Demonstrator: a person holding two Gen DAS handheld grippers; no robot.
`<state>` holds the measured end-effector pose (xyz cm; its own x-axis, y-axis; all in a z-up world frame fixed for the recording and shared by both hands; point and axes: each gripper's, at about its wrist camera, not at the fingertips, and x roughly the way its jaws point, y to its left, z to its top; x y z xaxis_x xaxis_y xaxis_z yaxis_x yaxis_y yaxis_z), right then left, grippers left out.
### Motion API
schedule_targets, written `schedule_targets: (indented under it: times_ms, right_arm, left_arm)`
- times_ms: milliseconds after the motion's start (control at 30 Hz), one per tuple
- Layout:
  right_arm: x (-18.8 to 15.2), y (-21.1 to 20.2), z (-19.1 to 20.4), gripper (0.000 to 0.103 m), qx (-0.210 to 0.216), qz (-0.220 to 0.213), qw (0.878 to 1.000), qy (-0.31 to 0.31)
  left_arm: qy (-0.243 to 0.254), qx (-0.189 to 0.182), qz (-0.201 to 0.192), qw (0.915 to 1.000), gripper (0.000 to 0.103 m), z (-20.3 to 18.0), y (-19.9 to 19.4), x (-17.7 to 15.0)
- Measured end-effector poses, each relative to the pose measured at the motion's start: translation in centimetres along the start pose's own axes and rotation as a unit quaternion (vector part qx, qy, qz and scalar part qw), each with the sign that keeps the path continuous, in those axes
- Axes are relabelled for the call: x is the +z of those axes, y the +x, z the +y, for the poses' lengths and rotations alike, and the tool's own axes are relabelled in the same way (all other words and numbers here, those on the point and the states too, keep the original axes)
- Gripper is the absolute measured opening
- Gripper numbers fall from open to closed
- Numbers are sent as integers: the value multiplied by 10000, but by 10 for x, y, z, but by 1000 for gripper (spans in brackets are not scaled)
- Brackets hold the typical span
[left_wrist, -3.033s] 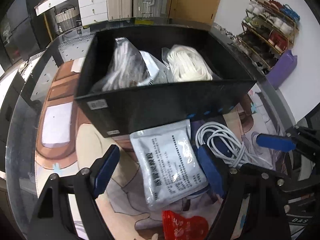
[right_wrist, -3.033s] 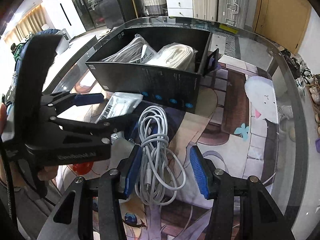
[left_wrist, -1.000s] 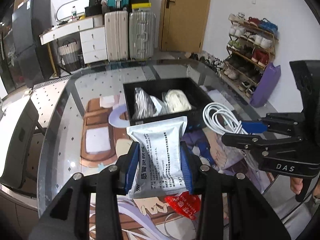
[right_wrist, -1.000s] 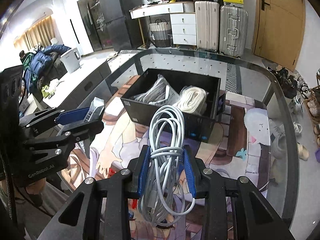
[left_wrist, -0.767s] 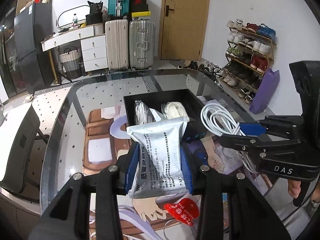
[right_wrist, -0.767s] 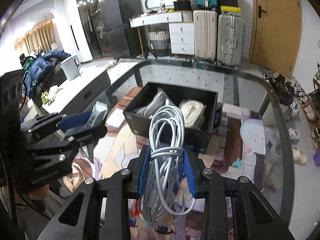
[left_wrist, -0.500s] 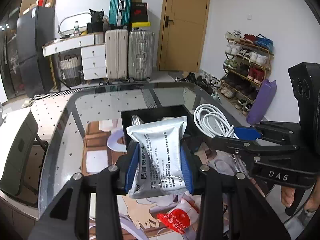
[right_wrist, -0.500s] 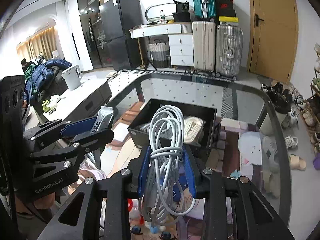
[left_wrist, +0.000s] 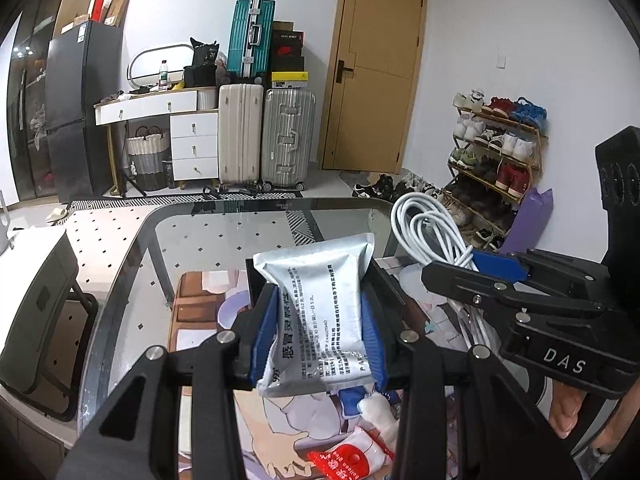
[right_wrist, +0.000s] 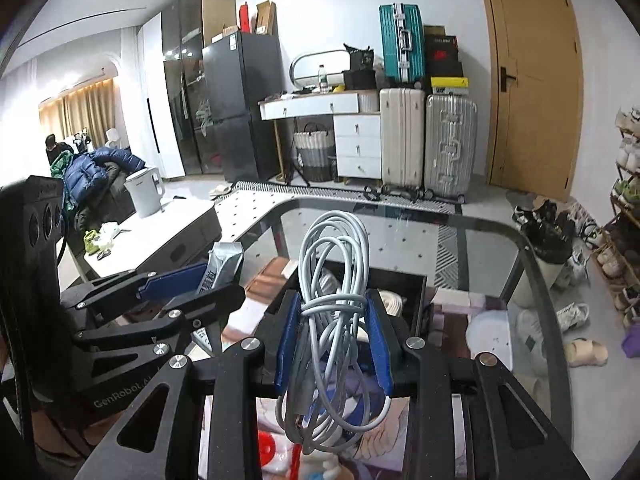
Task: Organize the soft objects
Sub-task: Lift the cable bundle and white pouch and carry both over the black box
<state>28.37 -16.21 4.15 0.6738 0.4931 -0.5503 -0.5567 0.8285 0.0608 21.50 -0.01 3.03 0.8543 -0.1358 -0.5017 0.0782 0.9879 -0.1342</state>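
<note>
Left gripper (left_wrist: 316, 328) jaws pinch one crinkly silver pouch (left_wrist: 316, 308); right gripper (right_wrist: 333, 338) jaws pinch one coiled white cable (right_wrist: 334, 280).

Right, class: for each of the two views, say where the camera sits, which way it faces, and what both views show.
Left wrist: sits on the left gripper, facing over the glass table toward the door; it grips a silver pouch.
Right wrist: sits on the right gripper, facing the suitcases; it grips a white cable.
Shared: pouch, cable, black box.
</note>
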Motion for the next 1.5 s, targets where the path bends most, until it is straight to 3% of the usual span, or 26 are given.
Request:
schedule_targets:
  times_ms: [733, 1000, 1500]
  right_arm:
    - [32, 25, 1, 33, -255, -332, 9988, 259]
    - [38, 61, -24, 33, -421, -142, 9977, 513]
    - [28, 141, -66, 33, -174, 434, 9927, 1114]
  left_arm:
    - [-97, 169, -839, 9963, 38, 17, 16, 32]
    - [-64, 402, -653, 9970, 38, 22, 49, 29]
    - [-365, 486, 112, 9981, 38, 24, 115, 20]
